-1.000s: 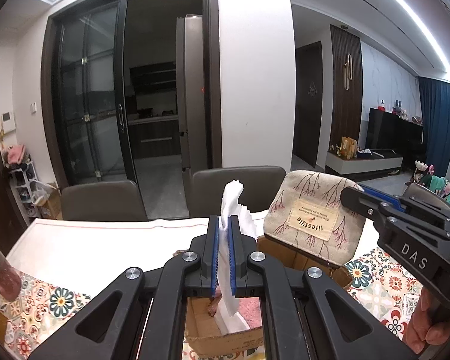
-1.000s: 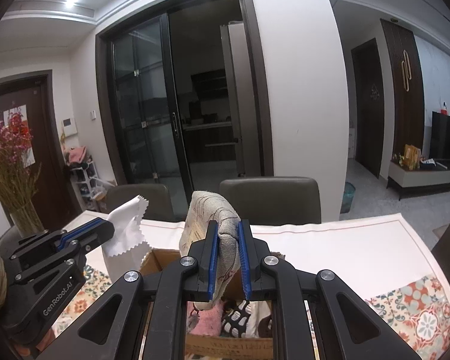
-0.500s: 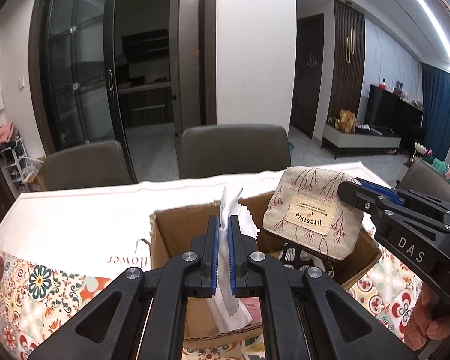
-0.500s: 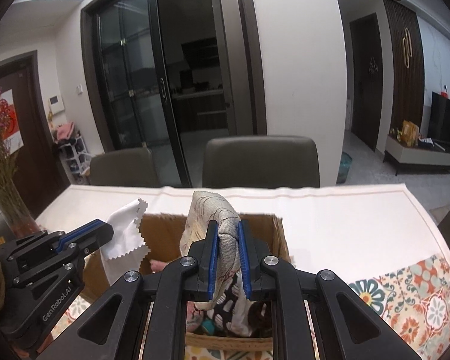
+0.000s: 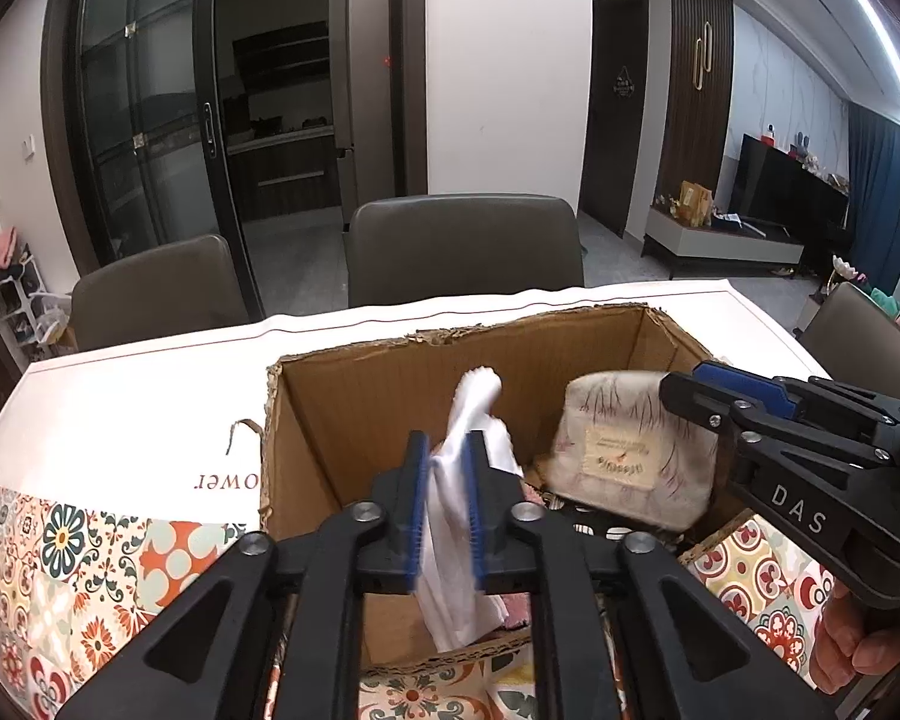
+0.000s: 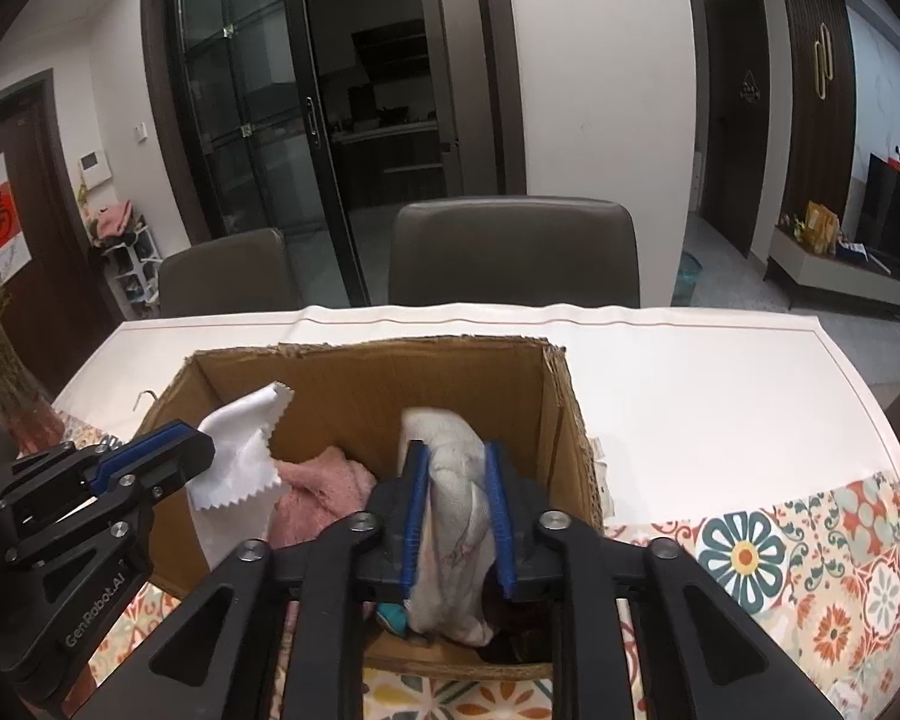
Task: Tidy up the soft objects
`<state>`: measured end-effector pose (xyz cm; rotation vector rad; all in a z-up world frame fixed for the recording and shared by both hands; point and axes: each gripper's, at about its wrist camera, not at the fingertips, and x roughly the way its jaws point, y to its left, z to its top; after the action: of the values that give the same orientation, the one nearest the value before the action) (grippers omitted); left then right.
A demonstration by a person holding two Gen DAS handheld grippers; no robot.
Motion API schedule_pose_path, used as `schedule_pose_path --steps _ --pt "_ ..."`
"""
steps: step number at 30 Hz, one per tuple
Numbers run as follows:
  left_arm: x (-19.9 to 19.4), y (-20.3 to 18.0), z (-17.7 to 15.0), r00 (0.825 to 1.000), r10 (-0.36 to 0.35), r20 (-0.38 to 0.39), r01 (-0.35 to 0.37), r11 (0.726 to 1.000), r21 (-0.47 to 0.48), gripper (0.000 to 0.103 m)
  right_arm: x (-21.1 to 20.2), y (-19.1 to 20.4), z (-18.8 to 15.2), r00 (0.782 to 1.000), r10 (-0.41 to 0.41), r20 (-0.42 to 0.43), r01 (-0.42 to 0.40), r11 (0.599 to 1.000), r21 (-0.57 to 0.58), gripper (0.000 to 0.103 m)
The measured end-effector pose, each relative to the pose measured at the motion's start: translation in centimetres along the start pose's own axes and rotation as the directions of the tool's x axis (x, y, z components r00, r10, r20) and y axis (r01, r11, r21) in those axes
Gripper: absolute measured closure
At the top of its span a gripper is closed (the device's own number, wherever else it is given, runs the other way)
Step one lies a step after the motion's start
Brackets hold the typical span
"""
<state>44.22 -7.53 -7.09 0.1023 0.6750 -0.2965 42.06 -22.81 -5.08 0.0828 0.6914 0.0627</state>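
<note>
An open cardboard box (image 5: 390,384) (image 6: 366,378) stands on the table and holds several soft items, among them a pink cloth (image 6: 324,486). My left gripper (image 5: 447,450) is inside the box mouth; its jaws have parted a little around a white zigzag-edged cloth (image 5: 456,516) (image 6: 240,456) that still hangs between them. My right gripper (image 6: 456,456) is also in the box, with its jaws partly spread around a beige fabric pouch (image 6: 456,516) with a sewn label (image 5: 621,459). The right gripper shows in the left wrist view (image 5: 690,390).
The table has a white runner (image 6: 690,372) and a floral patterned cloth (image 6: 810,552). Two dark chairs (image 6: 510,258) (image 5: 156,294) stand behind the table. A vase with dried flowers (image 6: 6,384) stands at the left edge.
Both grippers have lowered from above the box into it, carrying the white cloth and the pouch down. Both pairs of jaws have spread wider than before.
</note>
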Motion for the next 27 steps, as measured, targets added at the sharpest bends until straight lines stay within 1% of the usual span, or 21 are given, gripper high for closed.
schedule_pose_path --steps 1,2,6,8,10,12,14,16,18,21,22,24,27 --pt "-0.2 -0.1 0.0 1.000 0.000 0.000 0.000 1.000 0.000 0.075 -0.1 0.0 0.0 1.000 -0.001 0.000 0.001 1.000 -0.002 0.073" --pt "-0.3 -0.1 -0.1 1.000 0.001 0.004 -0.001 1.000 -0.001 0.074 -0.3 0.0 0.1 1.000 -0.007 0.005 0.007 1.000 -0.006 0.072" --pt "-1.5 0.1 -0.4 0.999 0.028 0.023 -0.028 1.000 -0.004 0.063 -1.5 0.0 0.0 1.000 -0.022 0.014 0.022 1.000 -0.009 0.071" --pt "-2.3 0.2 -0.7 0.998 0.057 0.025 -0.057 0.998 0.003 0.059 -2.3 0.0 -0.1 0.999 -0.036 0.019 0.036 0.999 -0.003 0.070" --pt "-3.2 0.1 -0.9 0.996 0.086 0.024 -0.087 0.996 0.010 0.056 -3.2 0.1 -0.3 0.999 -0.040 0.027 0.040 0.999 0.002 0.063" --pt "-4.3 0.2 -1.3 0.995 0.094 0.029 -0.094 0.996 0.005 0.050 -4.5 0.3 -0.5 0.998 -0.053 0.043 0.053 0.999 0.000 0.061" --pt "-5.4 0.4 -1.6 0.994 0.104 0.032 -0.104 0.995 -0.002 0.046 -5.6 0.7 -0.6 0.997 -0.053 0.051 0.054 0.999 -0.004 0.060" --pt "-6.5 0.4 -1.9 0.992 0.123 0.035 -0.123 0.992 -0.004 0.045 -6.9 1.2 -0.8 0.996 -0.062 0.061 0.062 0.998 -0.005 0.055" --pt "-7.6 0.6 -2.1 0.992 0.120 0.041 -0.120 0.993 -0.009 0.038 -8.1 1.5 -1.1 0.995 -0.069 0.072 0.069 0.998 -0.001 0.052" --pt "-9.5 0.8 -2.4 0.991 0.125 0.057 -0.124 0.992 -0.014 0.037 -9.8 2.1 -1.6 0.994 -0.075 0.082 0.075 0.997 0.006 0.049" --pt "-10.3 0.7 -2.5 0.990 0.128 0.066 -0.128 0.992 -0.010 0.037 -10.5 2.3 -1.8 0.993 -0.078 0.083 0.077 0.997 0.013 0.046" --pt "-11.6 0.5 -2.8 0.987 0.142 0.079 -0.144 0.990 0.007 0.034 -11.5 2.5 -2.3 0.993 -0.081 0.085 0.080 0.997 0.024 0.043" --pt "-13.4 0.3 -3.2 0.981 0.164 0.101 -0.167 0.986 0.019 0.032 -12.9 2.8 -3.0 0.993 -0.083 0.089 0.079 0.996 0.044 0.042"
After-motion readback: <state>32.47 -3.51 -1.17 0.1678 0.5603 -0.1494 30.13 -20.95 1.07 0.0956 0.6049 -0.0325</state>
